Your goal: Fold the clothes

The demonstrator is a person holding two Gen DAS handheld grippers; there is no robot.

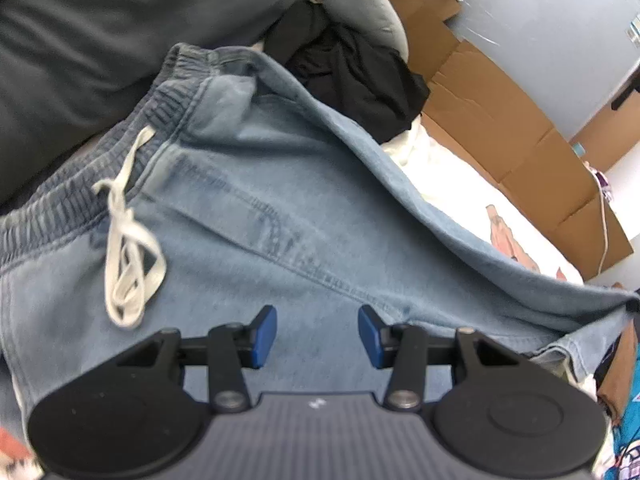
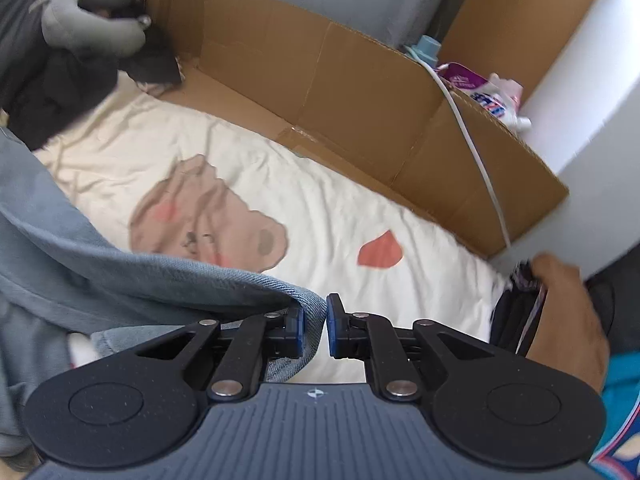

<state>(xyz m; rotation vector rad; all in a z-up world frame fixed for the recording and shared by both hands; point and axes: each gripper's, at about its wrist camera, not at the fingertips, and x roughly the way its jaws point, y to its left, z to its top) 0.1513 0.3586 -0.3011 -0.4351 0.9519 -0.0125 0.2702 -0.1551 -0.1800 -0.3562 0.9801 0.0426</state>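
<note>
A cream bedsheet [image 2: 340, 216] printed with a bear spreads ahead of the right gripper [image 2: 316, 326], with cardboard panels [image 2: 320, 92] beyond it. Light blue denim shorts [image 1: 280, 216] fill the view ahead of the left gripper [image 1: 317, 336], waistband at the far left, one edge lifted toward the right. The left gripper hovers over the shorts with its jaws spread, grasping nothing. The right gripper is clenched on the shorts' hem. A white drawstring [image 1: 128, 256] lies left of the left gripper.

Denim shorts [image 1: 280, 208] cut off left; hand [image 2: 568, 320] blurred.
</note>
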